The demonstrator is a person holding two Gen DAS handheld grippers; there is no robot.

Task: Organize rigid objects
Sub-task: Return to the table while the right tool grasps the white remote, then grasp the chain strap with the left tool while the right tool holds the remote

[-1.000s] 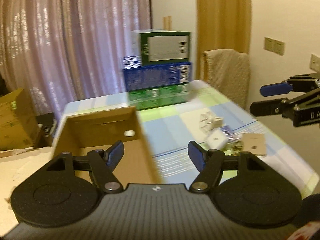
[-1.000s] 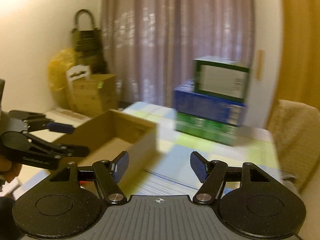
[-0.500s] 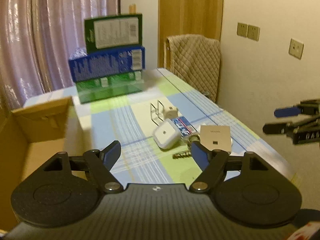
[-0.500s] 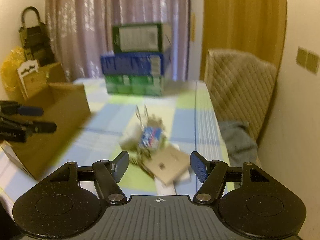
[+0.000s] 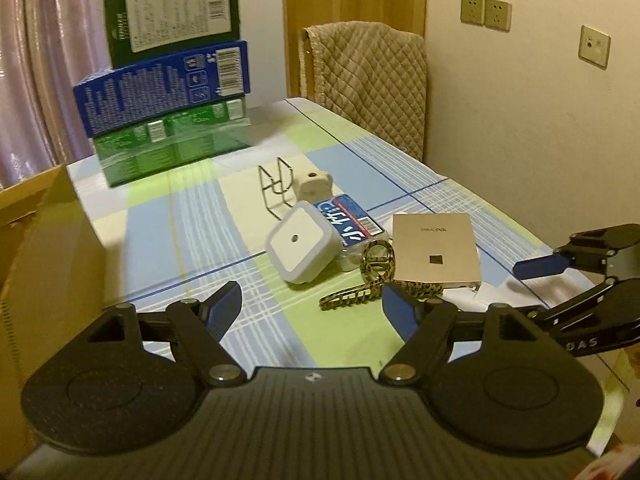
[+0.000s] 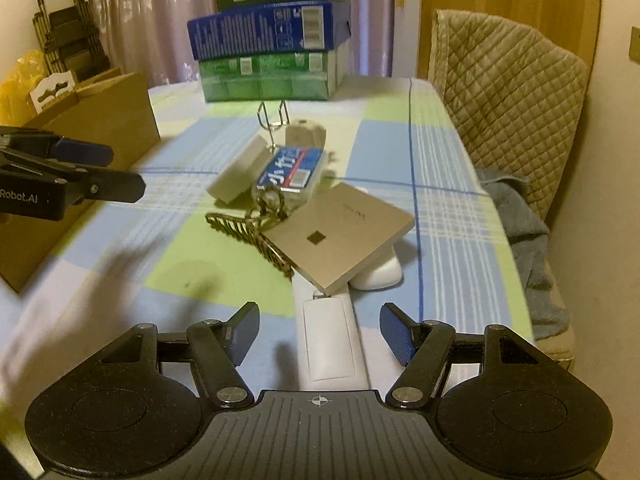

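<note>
Sorting not yet begun, by look of it. Left gripper [image 5: 312,304] and right gripper [image 6: 319,334] both spread apart, empty. Pile mid-table: square night light [image 5: 300,249], leopard hair claw [image 5: 378,266], beige flat box [image 6: 340,236], white remote [image 6: 330,340] nearest. Cardboard box [image 6: 100,116] waits far left.

Two handheld claws were held side by side, both angled downward. The left claw [image 5: 312,304] had its blue-padded fingers [image 5: 224,308] spread apart with nothing between them; its jaws had just been opening wider. The right claw [image 6: 320,334] also stood open and empty, its black linkage arms splayed. Each claw showed at the edge of the other's camera view.
</note>
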